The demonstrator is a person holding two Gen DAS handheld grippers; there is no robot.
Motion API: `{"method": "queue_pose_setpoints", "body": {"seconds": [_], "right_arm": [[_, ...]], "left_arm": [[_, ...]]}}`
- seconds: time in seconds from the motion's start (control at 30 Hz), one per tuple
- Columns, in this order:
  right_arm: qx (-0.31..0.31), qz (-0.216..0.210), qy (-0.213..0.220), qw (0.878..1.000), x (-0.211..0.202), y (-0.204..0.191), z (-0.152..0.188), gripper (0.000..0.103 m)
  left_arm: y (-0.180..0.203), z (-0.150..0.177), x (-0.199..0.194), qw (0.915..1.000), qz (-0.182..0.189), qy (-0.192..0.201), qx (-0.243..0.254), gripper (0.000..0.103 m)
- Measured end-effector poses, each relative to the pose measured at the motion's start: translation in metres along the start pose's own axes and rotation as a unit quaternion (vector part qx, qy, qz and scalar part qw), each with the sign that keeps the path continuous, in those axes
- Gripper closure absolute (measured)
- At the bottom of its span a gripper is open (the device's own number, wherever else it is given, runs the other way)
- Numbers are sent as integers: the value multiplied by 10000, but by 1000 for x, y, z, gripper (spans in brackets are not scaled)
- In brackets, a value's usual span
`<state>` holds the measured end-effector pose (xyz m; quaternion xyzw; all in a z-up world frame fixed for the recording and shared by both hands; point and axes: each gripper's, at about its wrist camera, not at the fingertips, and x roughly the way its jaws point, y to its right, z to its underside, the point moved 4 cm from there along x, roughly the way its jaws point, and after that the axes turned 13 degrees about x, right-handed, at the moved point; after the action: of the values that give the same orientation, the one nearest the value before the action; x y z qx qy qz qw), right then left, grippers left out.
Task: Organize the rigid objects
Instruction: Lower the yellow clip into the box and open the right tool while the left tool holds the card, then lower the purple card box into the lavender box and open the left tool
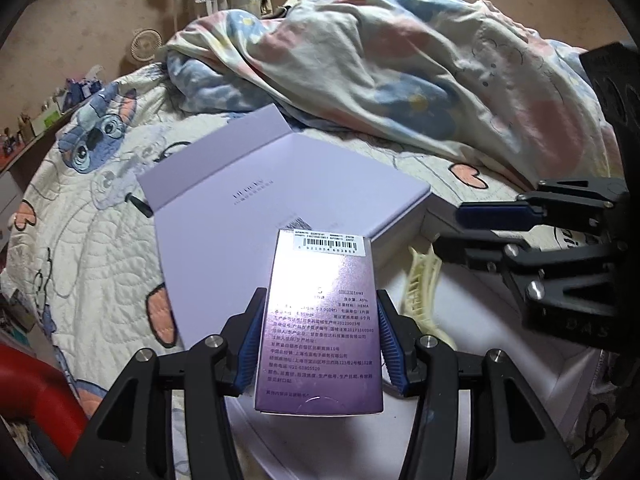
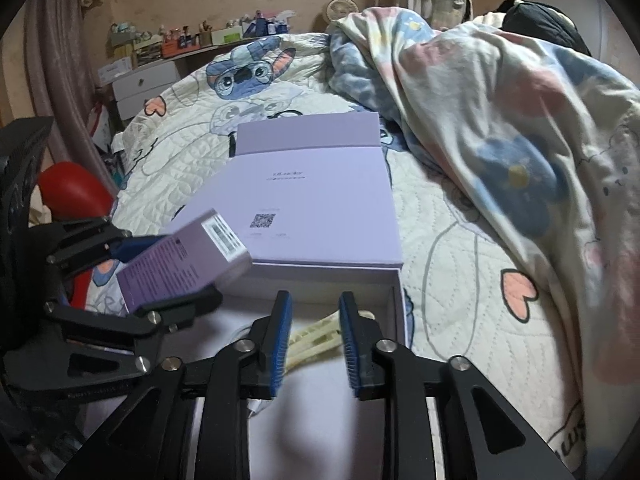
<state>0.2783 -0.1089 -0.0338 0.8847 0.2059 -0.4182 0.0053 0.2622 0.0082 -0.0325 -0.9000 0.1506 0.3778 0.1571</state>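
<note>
My left gripper (image 1: 320, 294) is shut on a small purple carton (image 1: 320, 320) with a barcode label, held above the open lavender gift box (image 1: 260, 208). From the right wrist view the carton (image 2: 180, 264) hangs tilted in the left gripper (image 2: 188, 268) over the box's left side. My right gripper (image 2: 315, 298) stands open over the box's white inside (image 2: 320, 280). A cream hair clip (image 2: 316, 336) lies in the box below the pads, and neither pad presses on it. The left wrist view shows the clip (image 1: 420, 292) beside the right gripper (image 1: 448, 227).
The gift box lies on a cartoon-print quilt (image 2: 460, 280) with its lid (image 2: 320, 208) folded back flat. A crumpled floral duvet (image 2: 500, 140) is heaped to the right and behind. A red rounded object (image 2: 72, 192) sits at the left, with a cluttered shelf (image 2: 180, 40) by the wall.
</note>
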Motion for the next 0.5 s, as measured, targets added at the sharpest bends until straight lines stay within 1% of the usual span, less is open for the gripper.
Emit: {"method": "queue_pose_setpoints", "body": {"seconds": [0.03,0.07,0.13,0.17,0.33,0.43,0.5], "right_arm": [[20,29,9,10000,-1,0,0,59],[55,49,25,10000,-4,1,0,56],[96,70,51,9999,-9,2,-1,56],[100,98,57,9999,-10,2,-1,53],[125,194,122,9997,-24,1,-3,49],[111,236,201,9995,-34,-1,-4,47],[123,252,255,9993,-41,-3,-4,44]], "left_arm": [[-1,0,-1,10000,-27,-5,-4,52],[-2,-1,-2,10000,-56,-6,-10,52],[-4,-1,-4,9999,-148,-54,-53,52],[-6,0,-5,9997,-197,-85,-79,52],[-10,1,-12,9994,-186,-191,-207,52],[-13,2,-18,9987,-366,-262,-235,51],[-14,2,-22,9985,-392,-266,-272,51]]}}
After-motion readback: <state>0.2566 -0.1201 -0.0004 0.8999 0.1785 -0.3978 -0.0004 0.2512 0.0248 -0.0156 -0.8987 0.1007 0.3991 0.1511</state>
